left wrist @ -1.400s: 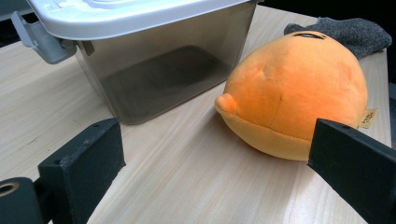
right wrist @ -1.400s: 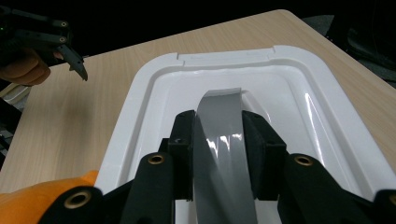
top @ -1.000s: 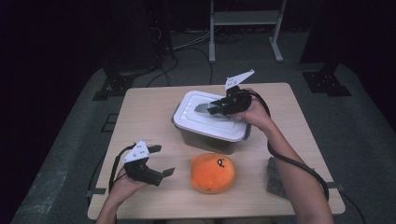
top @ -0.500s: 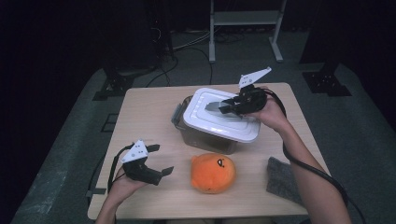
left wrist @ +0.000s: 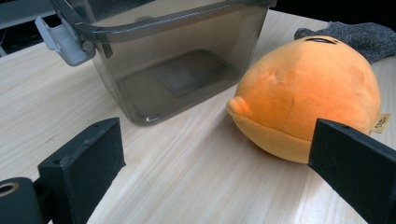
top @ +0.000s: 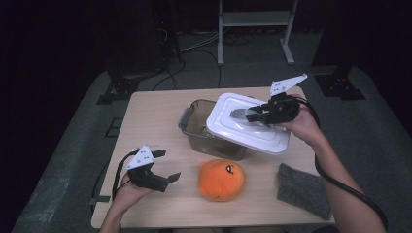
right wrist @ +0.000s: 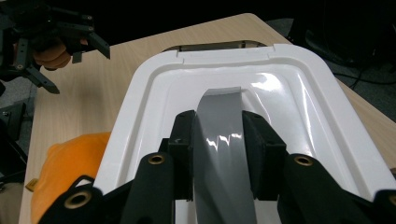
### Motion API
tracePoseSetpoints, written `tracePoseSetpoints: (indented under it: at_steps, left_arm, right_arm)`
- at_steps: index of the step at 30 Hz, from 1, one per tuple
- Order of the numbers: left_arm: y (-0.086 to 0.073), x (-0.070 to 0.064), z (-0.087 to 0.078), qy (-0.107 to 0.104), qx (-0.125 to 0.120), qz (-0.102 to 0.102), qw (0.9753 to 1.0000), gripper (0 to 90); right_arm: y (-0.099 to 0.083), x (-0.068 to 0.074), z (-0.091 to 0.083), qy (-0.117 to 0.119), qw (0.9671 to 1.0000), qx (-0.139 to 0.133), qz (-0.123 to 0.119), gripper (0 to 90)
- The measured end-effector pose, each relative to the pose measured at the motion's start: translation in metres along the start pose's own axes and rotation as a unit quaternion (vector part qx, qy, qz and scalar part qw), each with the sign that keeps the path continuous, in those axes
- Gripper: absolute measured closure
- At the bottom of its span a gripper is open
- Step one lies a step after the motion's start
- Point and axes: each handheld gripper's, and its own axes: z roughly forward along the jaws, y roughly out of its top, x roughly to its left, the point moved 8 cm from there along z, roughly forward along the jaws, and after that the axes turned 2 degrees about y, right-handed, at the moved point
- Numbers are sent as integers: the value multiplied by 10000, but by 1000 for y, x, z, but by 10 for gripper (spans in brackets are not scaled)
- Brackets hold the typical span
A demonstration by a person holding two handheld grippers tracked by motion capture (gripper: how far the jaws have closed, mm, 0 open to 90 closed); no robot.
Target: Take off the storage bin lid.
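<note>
Right tool [right wrist: 217, 140] clamped on grey handle [right wrist: 219, 126] of white lid [top: 248, 122], held over container [top: 204, 127]; left tool [left wrist: 210, 168] agape near orange plush [left wrist: 308, 93].

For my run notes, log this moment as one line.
right gripper: shut on grey tape handle of white plastic lid, raised | smoky plastic box: open | left gripper: open, near orange plush toy

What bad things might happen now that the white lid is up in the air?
1. The right gripper holds the white lid only by its grey tape handle, so the tilted lid might swing or slip free.
2. The lid's low edge hangs close above the orange plush toy and the open box; it could bump either.
3. The left gripper, open beside the toy, may nudge it away instead of grasping it.
</note>
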Motion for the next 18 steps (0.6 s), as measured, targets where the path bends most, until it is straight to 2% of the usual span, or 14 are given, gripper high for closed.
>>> tracePoseSetpoints:
  at_steps: [7,18]
  left_arm:
    - [0,-2,2,-9,14,11,10000,28]
    - [-2,-2,4,-57,-1,-34,10000,28]
  right_arm:
    - [-12,3,-21,-71,9999,-70,50,656]
    - [-42,7,-51,-183,9993,-175,259,656]
